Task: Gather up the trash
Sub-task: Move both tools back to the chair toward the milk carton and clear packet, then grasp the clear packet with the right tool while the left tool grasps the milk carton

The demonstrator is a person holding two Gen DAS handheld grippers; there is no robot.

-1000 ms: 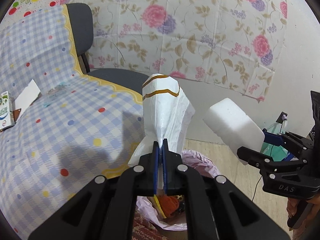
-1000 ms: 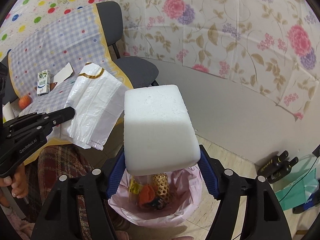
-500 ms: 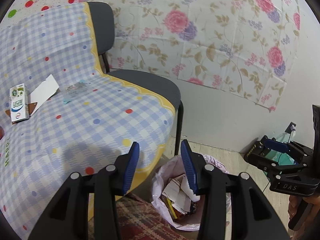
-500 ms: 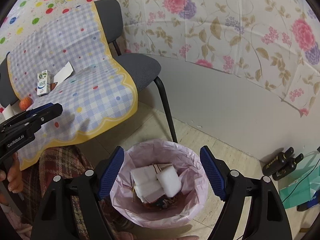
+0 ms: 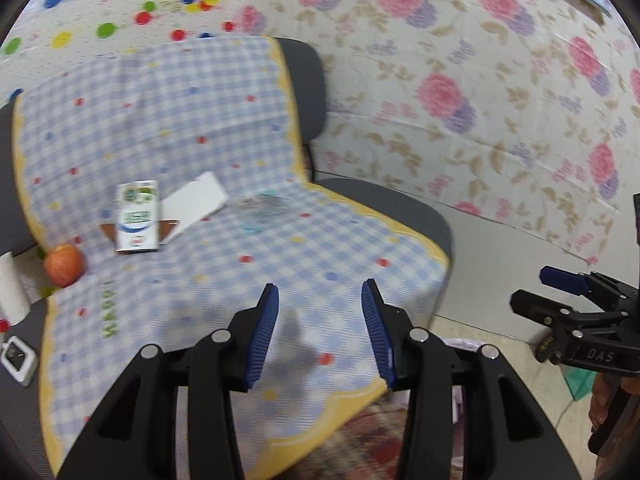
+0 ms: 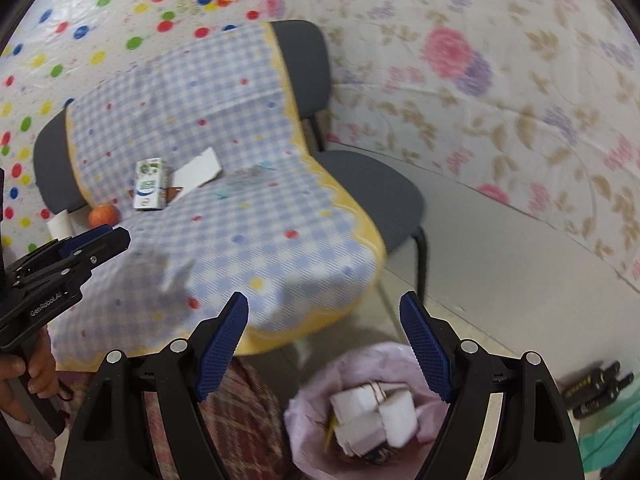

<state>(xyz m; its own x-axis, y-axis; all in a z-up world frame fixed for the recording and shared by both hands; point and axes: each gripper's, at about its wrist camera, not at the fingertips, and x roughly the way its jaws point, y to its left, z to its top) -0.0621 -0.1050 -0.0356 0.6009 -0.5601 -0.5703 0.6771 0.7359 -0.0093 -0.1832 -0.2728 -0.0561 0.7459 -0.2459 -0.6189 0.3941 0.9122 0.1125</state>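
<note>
A pink-lined bin (image 6: 372,408) on the floor below the chair holds white foam blocks and crumpled paper. A green-and-white carton (image 5: 137,217) lies flat on the checked cloth (image 5: 224,272). The left gripper (image 5: 318,300) gapes empty; the right gripper (image 6: 324,308) stands wide, empty, above the bin.

Black gripper (image 5: 319,332), blue ribbed pads (image 5: 264,336)

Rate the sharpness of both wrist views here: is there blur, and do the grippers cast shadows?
Left wrist view: the checked cloth and carton are smeared by motion blur, the left gripper itself is crisp, and its shadow falls on the cloth. Right wrist view: the floral wall is blurred, the right gripper is sharp, and the bin is fairly clear.
</note>
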